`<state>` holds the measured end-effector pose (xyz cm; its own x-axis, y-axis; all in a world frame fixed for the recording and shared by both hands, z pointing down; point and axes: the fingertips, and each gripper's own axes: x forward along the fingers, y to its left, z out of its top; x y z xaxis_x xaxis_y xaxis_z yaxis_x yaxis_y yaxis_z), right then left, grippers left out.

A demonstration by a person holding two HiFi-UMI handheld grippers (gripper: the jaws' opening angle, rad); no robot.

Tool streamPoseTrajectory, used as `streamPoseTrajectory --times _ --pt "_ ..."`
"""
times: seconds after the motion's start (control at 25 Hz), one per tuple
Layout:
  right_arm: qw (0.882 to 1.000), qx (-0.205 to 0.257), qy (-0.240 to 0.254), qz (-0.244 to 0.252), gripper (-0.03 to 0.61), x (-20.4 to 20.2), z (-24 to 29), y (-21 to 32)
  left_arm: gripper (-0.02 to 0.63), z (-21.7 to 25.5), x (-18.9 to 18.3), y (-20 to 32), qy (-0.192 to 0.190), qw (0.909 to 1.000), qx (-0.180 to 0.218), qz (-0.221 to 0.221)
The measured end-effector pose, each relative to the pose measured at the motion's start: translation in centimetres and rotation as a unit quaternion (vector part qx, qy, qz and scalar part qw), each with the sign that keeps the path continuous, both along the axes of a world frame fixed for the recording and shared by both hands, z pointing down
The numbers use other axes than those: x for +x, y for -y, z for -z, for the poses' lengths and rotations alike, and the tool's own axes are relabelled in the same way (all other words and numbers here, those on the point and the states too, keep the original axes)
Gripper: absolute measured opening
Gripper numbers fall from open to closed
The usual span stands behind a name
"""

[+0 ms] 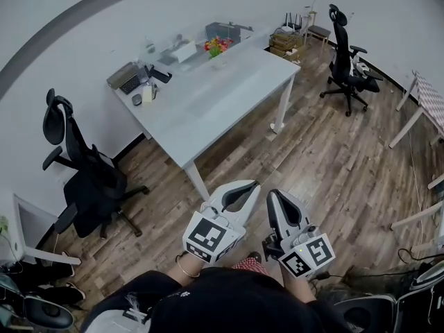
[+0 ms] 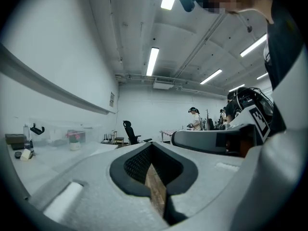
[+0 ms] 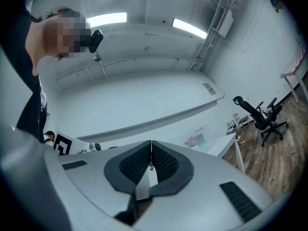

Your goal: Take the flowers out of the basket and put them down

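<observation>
Both the left claw (image 1: 245, 185) and the right claw (image 1: 274, 197) are clenched on nothing and carried low before the person, probably because the surface (image 1: 215, 106) lies well apart. The flowers (image 1: 217, 46) sit on its wall-side edge, toward the far corner. Whether they are in the basket is too small to tell.

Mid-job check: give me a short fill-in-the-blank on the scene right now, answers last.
The white left gripper and the white right gripper both have their jaws ____.
Between either pair of jaws there is ____.
The red and yellow flowers stand at the ____ end of the long white table, away from both grippers.
Missing words: shut; nothing; far.
</observation>
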<state>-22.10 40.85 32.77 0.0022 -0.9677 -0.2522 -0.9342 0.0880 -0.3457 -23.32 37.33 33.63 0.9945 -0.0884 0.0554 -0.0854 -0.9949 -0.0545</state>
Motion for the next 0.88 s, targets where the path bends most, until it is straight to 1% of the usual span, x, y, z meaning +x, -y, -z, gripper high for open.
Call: streamPoseTrajectory --times 0.2,0.36,0.56,0.68,0.88 --pt "1.000 0.000 0.006 0.010 0.012 3.7 -0.4 -0.1 0.002 -1.0 3.9 -0.4 0.019 0.9994 0.029 0.008" --pt "1.000 -0.001 -0.005 0.020 0.012 5.8 -0.6 -0.4 0.002 -1.2 6.2 -0.6 0.014 0.9996 0.019 0.018" --pt "0.999 -0.004 -0.006 0.040 0.012 6.7 -1.1 -0.2 0.002 -1.3 7.3 -0.6 0.011 0.9994 0.010 0.031" --pt "0.999 -0.006 -0.003 0.049 0.012 6.6 -1.5 0.3 0.002 -1.3 7.5 -0.3 0.009 0.9992 0.013 0.035" --pt "0.999 -0.003 -0.002 0.045 0.012 7.9 -1.4 1.5 0.002 -1.4 8.3 1.3 0.008 0.9991 0.013 0.039"
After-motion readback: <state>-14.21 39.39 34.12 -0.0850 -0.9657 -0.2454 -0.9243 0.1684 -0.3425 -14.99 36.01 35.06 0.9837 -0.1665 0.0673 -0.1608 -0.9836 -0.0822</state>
